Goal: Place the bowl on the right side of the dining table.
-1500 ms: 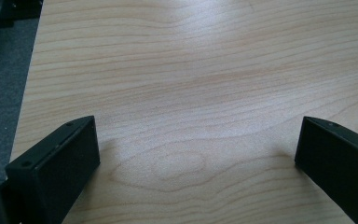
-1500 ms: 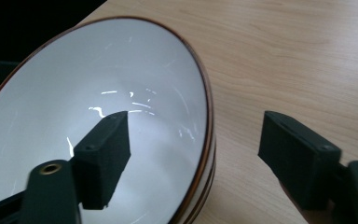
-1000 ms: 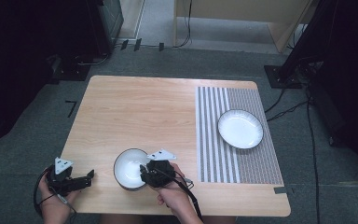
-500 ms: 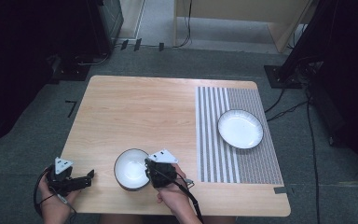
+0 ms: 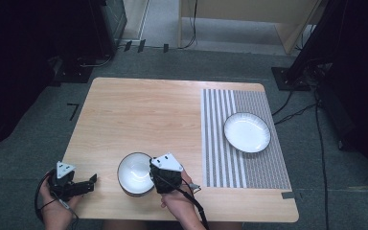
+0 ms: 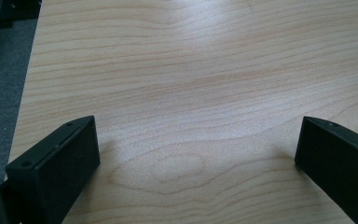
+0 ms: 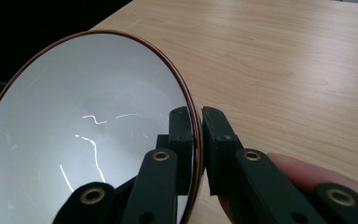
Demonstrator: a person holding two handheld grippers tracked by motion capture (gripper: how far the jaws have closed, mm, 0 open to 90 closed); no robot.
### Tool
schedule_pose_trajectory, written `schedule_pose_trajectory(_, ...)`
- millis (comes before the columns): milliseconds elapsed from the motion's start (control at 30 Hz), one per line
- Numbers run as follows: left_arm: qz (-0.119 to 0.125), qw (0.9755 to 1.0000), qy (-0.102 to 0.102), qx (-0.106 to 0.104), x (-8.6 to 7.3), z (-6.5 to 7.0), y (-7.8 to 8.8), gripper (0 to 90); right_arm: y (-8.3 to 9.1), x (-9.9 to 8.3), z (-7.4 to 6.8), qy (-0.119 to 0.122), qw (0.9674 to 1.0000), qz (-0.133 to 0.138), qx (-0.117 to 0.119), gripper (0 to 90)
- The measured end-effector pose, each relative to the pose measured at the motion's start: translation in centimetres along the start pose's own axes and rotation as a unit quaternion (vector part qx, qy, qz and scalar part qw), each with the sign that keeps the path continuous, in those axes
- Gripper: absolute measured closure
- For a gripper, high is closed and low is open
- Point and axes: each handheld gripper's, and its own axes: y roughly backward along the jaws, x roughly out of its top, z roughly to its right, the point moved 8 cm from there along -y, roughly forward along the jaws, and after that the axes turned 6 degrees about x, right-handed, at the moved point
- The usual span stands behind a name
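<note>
— What is laid out, biggest first?

— The pale wooden worktop [image 5: 139, 115], its right part under a grey-and-white striped cloth mat [image 5: 242, 139]. On the mat rests a round white plate with a dark rim [image 5: 247, 132]. Well apart from it, near the front edge, sits the white ceramic bowl with a thin brown rim [image 5: 135, 173].

— And the grippers?

— The right gripper [image 5: 156, 176] is at the bowl's right side. In its own view the fingers [image 7: 182, 135] have just been closing and now clench the rim — one inside the wall, one outside. The bowl's lower left is cut off there, and a fingertip of the hand shows behind.

— The left one?

— The left gripper [image 5: 84, 184] lies at the worktop's front left corner, fingers [image 6: 56, 163] spread wide with only bare wood between; both are cut off by the frame.
</note>
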Motion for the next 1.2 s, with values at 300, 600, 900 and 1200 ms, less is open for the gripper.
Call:
schedule_pose_trajectory(300,0.0,1.0,0.0,0.0,0.0,0.0,0.0,0.0,1.3,1.2,0.2,-0.015,0.9995,0.027,0.005,84.0)
schedule_pose_trajectory(600,0.001,1.0,0.001,0.0,0.0,0.0,0.0,0.0,2.4,2.1,1.3,-0.029,0.9988,0.039,0.003,83.9)
schedule_pose_trajectory(900,0.0,1.0,0.001,0.0,0.0,0.0,0.0,0.0,3.4,2.6,2.6,-0.042,0.9979,0.049,0.0,84.0)
schedule_pose_trajectory(1200,0.0,1.0,0.0,0.0,0.0,0.0,0.0,0.0,4.4,3.1,4.1,-0.054,0.9969,0.058,-0.008,84.1)
